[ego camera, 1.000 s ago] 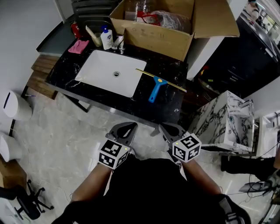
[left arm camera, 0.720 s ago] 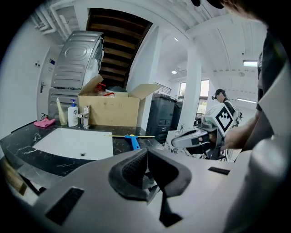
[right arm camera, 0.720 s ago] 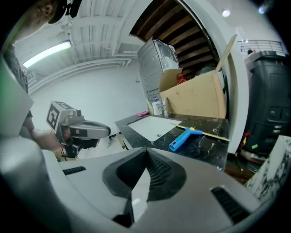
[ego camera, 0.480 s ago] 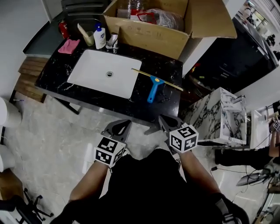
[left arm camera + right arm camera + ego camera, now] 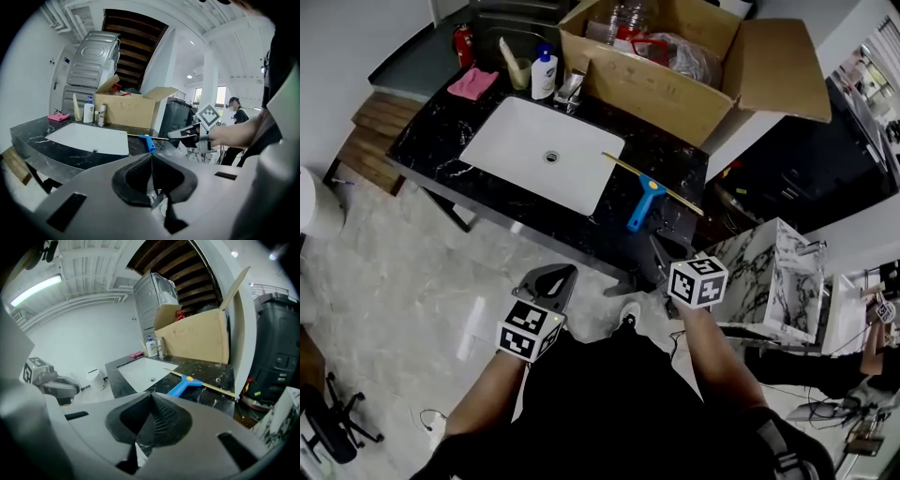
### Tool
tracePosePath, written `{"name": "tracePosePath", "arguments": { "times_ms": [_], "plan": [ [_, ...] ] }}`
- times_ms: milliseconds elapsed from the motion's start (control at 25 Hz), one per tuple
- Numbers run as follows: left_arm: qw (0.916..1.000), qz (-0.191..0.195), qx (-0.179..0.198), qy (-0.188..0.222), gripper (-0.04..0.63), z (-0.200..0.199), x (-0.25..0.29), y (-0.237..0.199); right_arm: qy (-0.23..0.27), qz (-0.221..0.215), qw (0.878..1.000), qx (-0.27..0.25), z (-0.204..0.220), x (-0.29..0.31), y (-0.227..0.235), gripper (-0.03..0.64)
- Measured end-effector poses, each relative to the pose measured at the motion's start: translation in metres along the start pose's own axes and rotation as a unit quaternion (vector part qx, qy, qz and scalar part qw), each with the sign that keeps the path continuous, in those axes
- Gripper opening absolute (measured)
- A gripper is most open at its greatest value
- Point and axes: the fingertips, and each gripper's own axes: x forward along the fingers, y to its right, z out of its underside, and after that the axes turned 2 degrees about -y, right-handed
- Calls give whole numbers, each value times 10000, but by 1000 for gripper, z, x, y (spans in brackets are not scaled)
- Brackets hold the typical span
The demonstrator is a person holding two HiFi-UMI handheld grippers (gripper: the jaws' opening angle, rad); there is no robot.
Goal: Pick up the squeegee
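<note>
The squeegee (image 5: 645, 203) has a blue handle and a long thin yellow-edged blade. It lies flat on the black marble counter (image 5: 441, 141), right of the sink, handle toward me. It also shows in the left gripper view as the squeegee (image 5: 147, 142) and in the right gripper view as the squeegee (image 5: 183, 386). My right gripper (image 5: 656, 246) is shut and empty at the counter's front edge, just short of the handle. My left gripper (image 5: 561, 274) hangs over the floor in front of the counter, shut with nothing in it.
A white sink basin (image 5: 546, 150) fills the counter's left part, with a faucet (image 5: 572, 89), a soap bottle (image 5: 545, 73) and a pink cloth (image 5: 474, 82) behind it. An open cardboard box (image 5: 675, 75) stands at the back. A marble-patterned cabinet (image 5: 769, 272) stands to the right.
Both grippers have moved forward toward the counter. The right one went further and now reaches its front edge near the squeegee handle. The squeegee has not moved.
</note>
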Motion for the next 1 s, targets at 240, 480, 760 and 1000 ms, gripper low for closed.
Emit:
{"name": "tracePosePath", "arguments": {
  "times_ms": [240, 480, 760, 1000],
  "plan": [
    [9994, -304, -177, 42, 18, 5, -7, -16, -107, 85, 9994, 319, -16, 27, 25, 63],
    [9993, -304, -216, 67, 18, 4, -4, -17, -151, 197, 9964, 813, -24, 51, 51, 91],
    [9993, -258, -258, -49, 18, 14, -4, -21, -322, 354, 9902, 1314, -21, 74, 69, 132],
    [9985, -417, -354, -14, 18, 15, -11, -34, -519, 502, 9845, 1597, -12, 97, 79, 174]
  ]
}}
